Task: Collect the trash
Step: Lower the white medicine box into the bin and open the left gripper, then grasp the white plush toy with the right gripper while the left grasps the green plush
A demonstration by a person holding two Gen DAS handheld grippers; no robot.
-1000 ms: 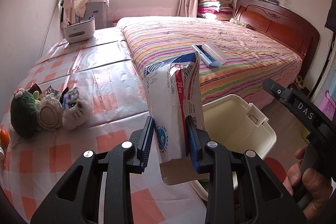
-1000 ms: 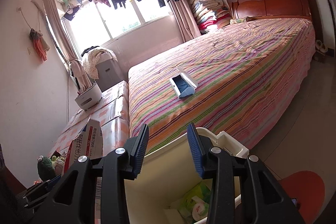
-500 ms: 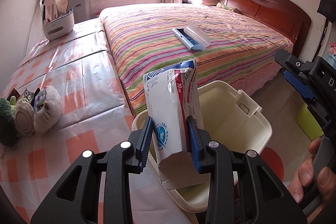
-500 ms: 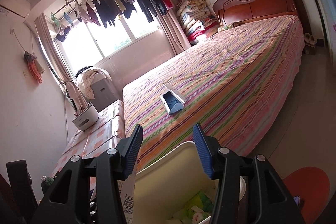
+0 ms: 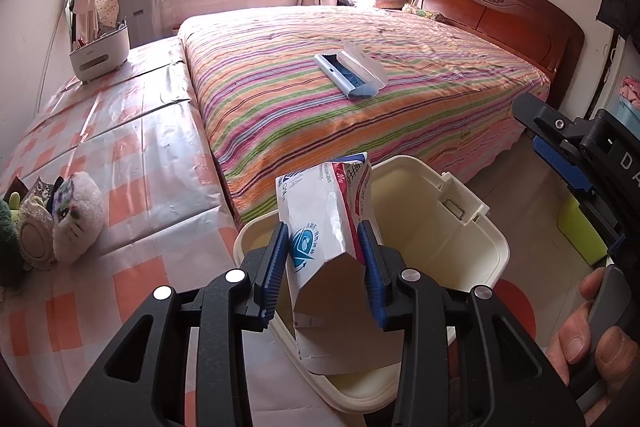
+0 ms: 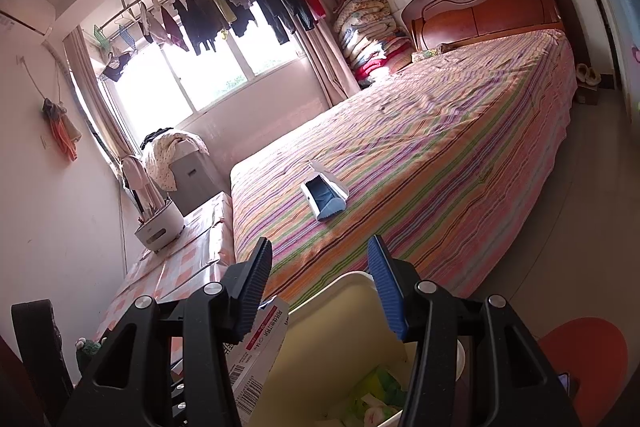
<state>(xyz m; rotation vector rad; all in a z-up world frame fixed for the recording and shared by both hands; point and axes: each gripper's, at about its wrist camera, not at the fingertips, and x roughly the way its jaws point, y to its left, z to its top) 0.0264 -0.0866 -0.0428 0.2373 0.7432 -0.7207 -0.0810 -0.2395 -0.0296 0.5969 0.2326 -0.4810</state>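
1. Cardboard medicine box (image 5: 326, 227), white with red and blue print, sits clamped between the two blue pads of the left gripper (image 5: 325, 267), its open lower end hanging down past the fingers.
2. That box is held above the mouth of a cream plastic bin (image 5: 452, 227), whose near rim lies just under the left gripper.
3. From the right wrist view the same box (image 6: 256, 355) shows at the left edge of the bin (image 6: 344, 327), barcode facing the camera.
4. Inside the bin, green and white wrappers (image 6: 376, 395) lie at the bottom.
5. The right gripper (image 6: 320, 291) hovers over the bin with its jaws spread apart and nothing between them; in the left wrist view it (image 5: 560, 163) appears at the right edge, with the person's hand (image 5: 592, 339) on its handle.
6. Beyond the bin stands a bed with a striped cover (image 5: 360, 95), and a blue and white lint brush (image 5: 350, 73) rests on it.
7. Left of the bed is a surface with an orange-checked plastic cloth (image 5: 120, 147), carrying plush toys (image 5: 76, 215) and a white container (image 5: 100, 57).
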